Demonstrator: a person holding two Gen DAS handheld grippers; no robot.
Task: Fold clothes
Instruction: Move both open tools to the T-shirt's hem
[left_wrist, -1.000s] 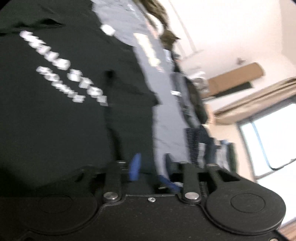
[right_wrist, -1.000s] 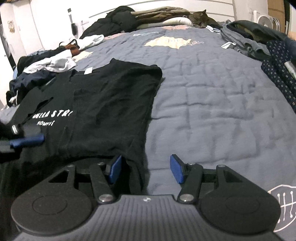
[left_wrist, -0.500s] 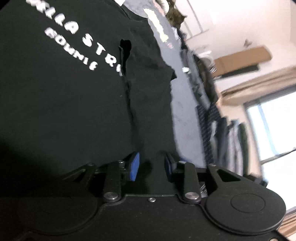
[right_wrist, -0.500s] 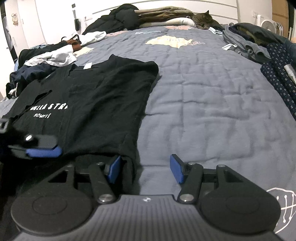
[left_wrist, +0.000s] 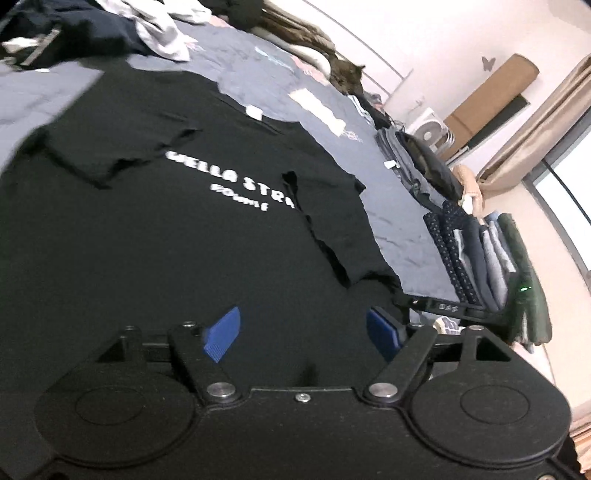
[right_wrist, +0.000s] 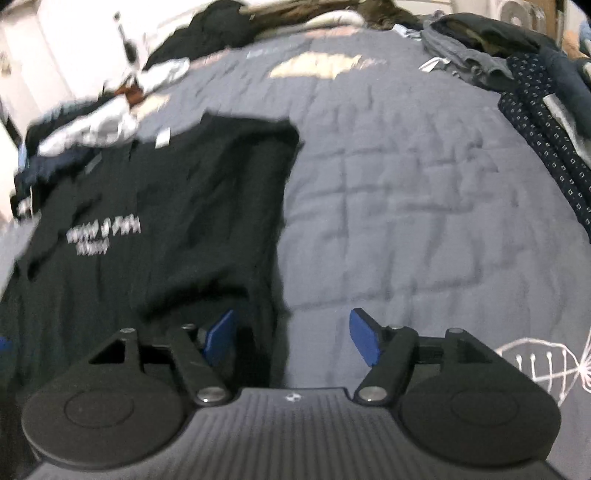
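While the black T-shirt (left_wrist: 192, 236) lies spread on the grey-blue bed (right_wrist: 406, 206), its right side already turned in over the white lettering (left_wrist: 236, 184), both sets of tongs hover released at its near hem: the left tongs (left_wrist: 303, 332) over the cloth, the right tongs (right_wrist: 291, 338) astride its folded edge. A clean fold likely needs both layers pinched evenly and lifted together, keeping the hem taut.
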